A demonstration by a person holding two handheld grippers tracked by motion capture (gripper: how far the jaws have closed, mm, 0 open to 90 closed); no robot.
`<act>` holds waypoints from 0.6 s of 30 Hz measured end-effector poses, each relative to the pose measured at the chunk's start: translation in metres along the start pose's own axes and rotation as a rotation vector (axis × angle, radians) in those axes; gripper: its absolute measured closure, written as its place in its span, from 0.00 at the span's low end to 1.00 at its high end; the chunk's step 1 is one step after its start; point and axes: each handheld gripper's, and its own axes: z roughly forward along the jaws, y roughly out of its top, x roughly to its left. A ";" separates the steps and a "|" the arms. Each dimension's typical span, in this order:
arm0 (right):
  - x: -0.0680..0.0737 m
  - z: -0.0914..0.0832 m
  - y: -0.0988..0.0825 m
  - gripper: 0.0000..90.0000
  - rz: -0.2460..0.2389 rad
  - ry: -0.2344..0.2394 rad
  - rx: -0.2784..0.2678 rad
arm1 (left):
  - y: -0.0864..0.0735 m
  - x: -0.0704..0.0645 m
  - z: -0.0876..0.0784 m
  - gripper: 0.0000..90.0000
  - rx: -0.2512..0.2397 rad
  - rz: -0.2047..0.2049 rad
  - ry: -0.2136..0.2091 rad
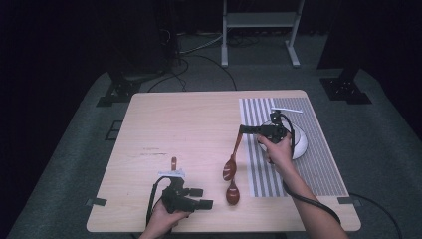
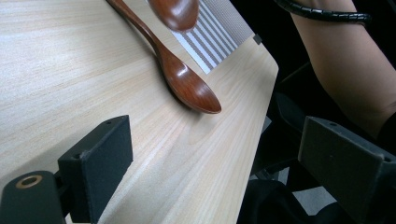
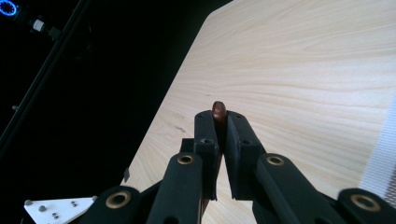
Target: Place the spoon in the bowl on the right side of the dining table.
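While the right hand-held gripper point(image 1: 244, 130) pinches the handle tip of one brown wooden spoon point(image 1: 232, 158), that spoon hangs bowl-down, lifted off the surface point(image 1: 189, 119) just left of the striped mat point(image 1: 318, 164). A second wooden spoon point(image 1: 232, 192) lies flat on the surface at the mat's left edge, not yet picked up. The left hand-held gripper point(image 1: 203, 198), left of the mat near the front edge, has its jaws spread and empty. A white bowl point(image 1: 300, 143) sits on the mat; judging by this, one spoon is in transit and one remains.
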 end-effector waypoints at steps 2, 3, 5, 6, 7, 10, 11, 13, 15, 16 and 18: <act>-0.001 -0.003 0.001 0.93 0.002 -0.005 -0.007 | 0.000 0.000 0.000 0.10 0.000 0.000 0.000; -0.002 -0.005 0.002 0.93 0.003 -0.007 -0.012 | 0.000 0.000 0.000 0.10 0.000 0.000 0.001; -0.004 -0.008 0.003 0.93 0.006 -0.010 -0.022 | 0.000 0.001 0.000 0.10 0.001 0.001 0.000; -0.004 -0.010 0.003 0.93 0.008 -0.012 -0.023 | 0.000 0.000 0.000 0.10 0.003 0.001 0.000; -0.005 -0.011 0.004 0.93 0.010 -0.013 -0.027 | 0.000 0.001 0.001 0.10 0.008 0.002 -0.001; -0.005 -0.015 0.005 0.93 0.012 -0.016 -0.037 | 0.000 0.001 0.002 0.10 0.012 0.006 -0.003; -0.006 -0.017 0.005 0.93 0.012 -0.019 -0.040 | 0.000 0.001 0.002 0.10 0.012 0.006 -0.004; -0.007 -0.019 0.006 0.93 0.013 -0.022 -0.042 | 0.000 0.001 0.002 0.10 0.012 0.006 -0.004; -0.007 -0.021 0.007 0.93 0.014 -0.025 -0.049 | 0.000 0.001 0.002 0.10 0.010 0.005 -0.004; -0.008 -0.023 0.008 0.93 0.013 -0.026 -0.055 | 0.000 0.001 0.001 0.10 0.011 0.007 -0.004; -0.009 -0.025 0.009 0.93 0.016 -0.030 -0.060 | 0.000 0.001 0.001 0.10 0.009 0.003 -0.003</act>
